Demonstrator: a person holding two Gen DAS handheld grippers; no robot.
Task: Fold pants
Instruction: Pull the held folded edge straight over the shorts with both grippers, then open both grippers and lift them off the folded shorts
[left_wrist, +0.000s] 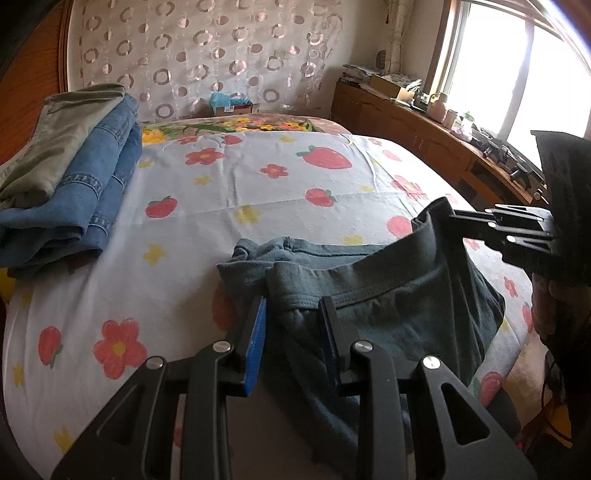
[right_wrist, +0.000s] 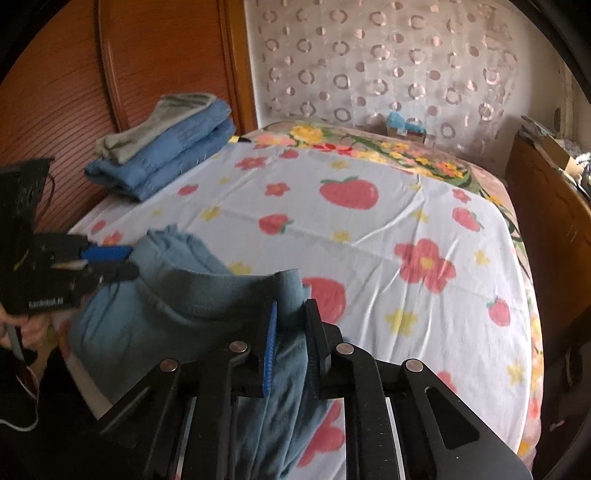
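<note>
Teal-grey pants (left_wrist: 388, 295) hang by their waistband above the near edge of the bed. My left gripper (left_wrist: 293, 306) is shut on the waistband at its left end. My right gripper (right_wrist: 291, 314) is shut on the waistband at its right end; it also shows in the left wrist view (left_wrist: 443, 216). The left gripper shows in the right wrist view (right_wrist: 129, 262), holding the pants (right_wrist: 166, 306). The legs drop below both views.
The bed sheet (left_wrist: 258, 184) has a strawberry and flower print. A stack of folded blue jeans (left_wrist: 85, 192) and olive pants (left_wrist: 55, 147) lies at the far left. A wooden cabinet (left_wrist: 424, 136) under the window stands to the right. A wooden wardrobe (right_wrist: 110, 74) stands left.
</note>
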